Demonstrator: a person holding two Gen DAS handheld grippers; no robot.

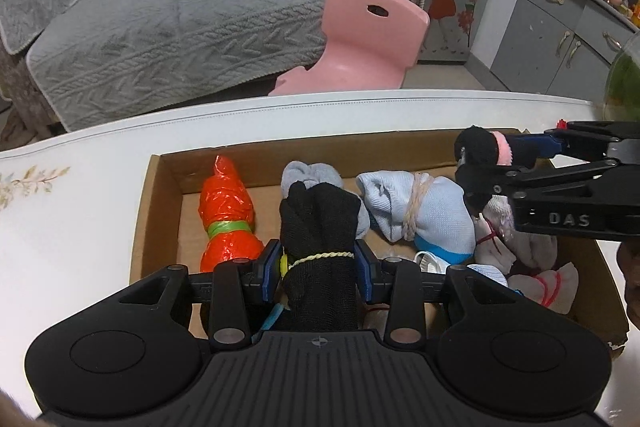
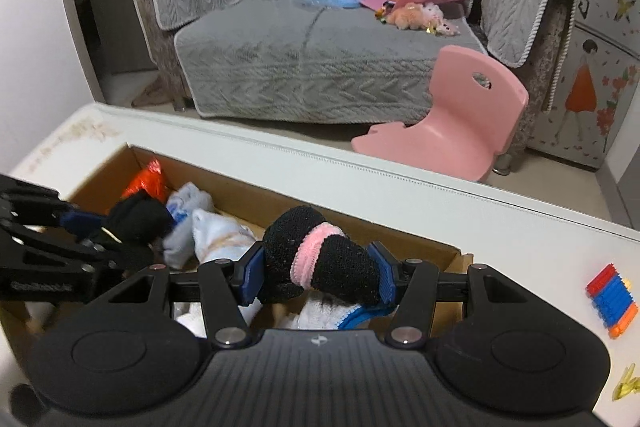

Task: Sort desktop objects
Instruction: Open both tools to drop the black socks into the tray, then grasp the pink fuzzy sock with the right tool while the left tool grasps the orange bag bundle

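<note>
Both grippers (image 1: 316, 267) (image 2: 320, 277) hold sock bundles (image 1: 320, 227) over cardboard box (image 1: 160, 211) of socks

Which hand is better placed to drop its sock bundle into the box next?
Left. The left claw holds its black sock bundle low among the bundles in the cardboard box; the right claw's pink-banded bundle looks higher.

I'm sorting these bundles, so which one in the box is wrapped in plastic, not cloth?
The orange bundle at the left end of the cardboard box, tied with a green band. The others are rolled socks.
</note>
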